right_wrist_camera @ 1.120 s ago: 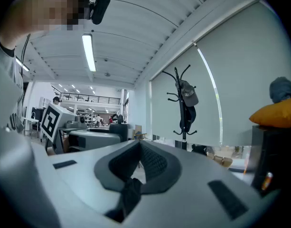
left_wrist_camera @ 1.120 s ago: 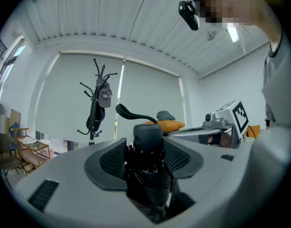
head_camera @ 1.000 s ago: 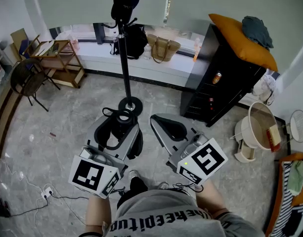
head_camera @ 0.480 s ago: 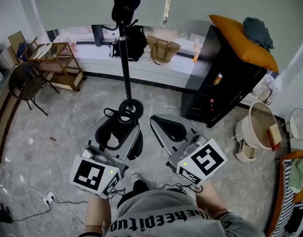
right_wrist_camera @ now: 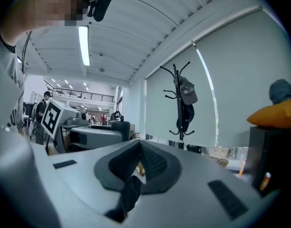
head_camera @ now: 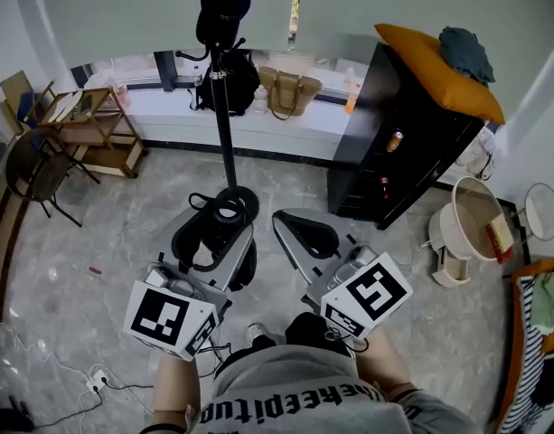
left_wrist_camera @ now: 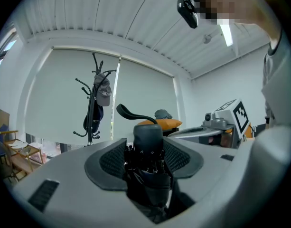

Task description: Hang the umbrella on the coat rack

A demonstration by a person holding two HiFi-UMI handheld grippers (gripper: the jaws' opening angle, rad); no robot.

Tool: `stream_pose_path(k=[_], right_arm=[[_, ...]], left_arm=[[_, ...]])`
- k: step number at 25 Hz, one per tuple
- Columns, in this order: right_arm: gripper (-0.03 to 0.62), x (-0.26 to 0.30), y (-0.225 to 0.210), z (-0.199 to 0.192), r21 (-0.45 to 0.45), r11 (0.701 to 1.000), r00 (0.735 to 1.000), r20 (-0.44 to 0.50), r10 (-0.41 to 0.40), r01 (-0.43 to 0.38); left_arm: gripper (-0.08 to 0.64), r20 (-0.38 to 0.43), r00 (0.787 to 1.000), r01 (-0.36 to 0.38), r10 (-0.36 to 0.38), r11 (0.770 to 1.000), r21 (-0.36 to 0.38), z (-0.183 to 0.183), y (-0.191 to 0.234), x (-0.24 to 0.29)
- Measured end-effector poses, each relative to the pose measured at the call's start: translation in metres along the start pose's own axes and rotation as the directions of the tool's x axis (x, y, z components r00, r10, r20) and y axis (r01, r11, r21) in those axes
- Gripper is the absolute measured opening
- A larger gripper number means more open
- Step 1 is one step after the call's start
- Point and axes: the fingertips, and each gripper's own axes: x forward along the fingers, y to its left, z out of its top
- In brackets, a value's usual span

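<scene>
Both grippers have closed in on the tall black pole coat rack since a second ago, and from the head view I see its round base on the grey marble floor, now just past the tips of the left gripper. That gripper is clenched on the folded black umbrella, which stands upright between its pads with its curved wrist strap sticking up. The head view gives me only a dark bundle there. The right gripper is pressed fully closed with nothing in it, well beside the left one. Only the gripper views show me the rack's upper hooks, where a grey cap hangs. Neither of them shows the base, and the umbrella is not on the rack.
</scene>
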Motion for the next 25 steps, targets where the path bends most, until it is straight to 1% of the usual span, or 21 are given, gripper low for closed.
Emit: stream_pose_path(k=[3, 5, 9, 15, 21, 25], right_arm=[[0.011, -0.001, -0.008, -0.004, 0.025, 0.999, 1.0, -0.008, -0.026, 0.026], [0.011, 0.002, -0.012, -0.004, 0.035, 0.999, 1.0, -0.006, -0.028, 0.028], [0.012, 0.01, -0.021, -0.006, 0.02, 1.0, 1.0, -0.012, -0.016, 0.016], [0.011, 0.026, -0.038, -0.007, 0.022, 0.999, 0.999, -0.002, 0.045, -0.045], [0.011, 0.042, -0.07, -0.009, 0.025, 0.995, 0.995, -0.002, 0.101, -0.101], [0.012, 0.052, -0.098, -0.007, 0.027, 0.99, 0.991, 0.001, 0.137, -0.137]], left_arm=[[0.243, 0.003, 1.0, 0.012, -0.012, 1.0, -0.014, -0.001, 0.003, 0.005], [0.244, 0.001, 1.0, 0.02, -0.02, 1.0, -0.019, -0.001, 0.004, 0.009], [0.242, -0.007, 1.0, 0.023, -0.023, 1.0, -0.018, -0.003, 0.006, 0.021], [0.242, -0.019, 1.0, -0.011, 0.011, 1.0, -0.015, -0.006, 0.013, 0.039], [0.242, -0.027, 0.997, -0.073, 0.073, 0.997, -0.008, -0.007, 0.026, 0.07], [0.242, -0.027, 0.995, -0.101, 0.1, 0.995, -0.016, -0.007, 0.031, 0.098]])
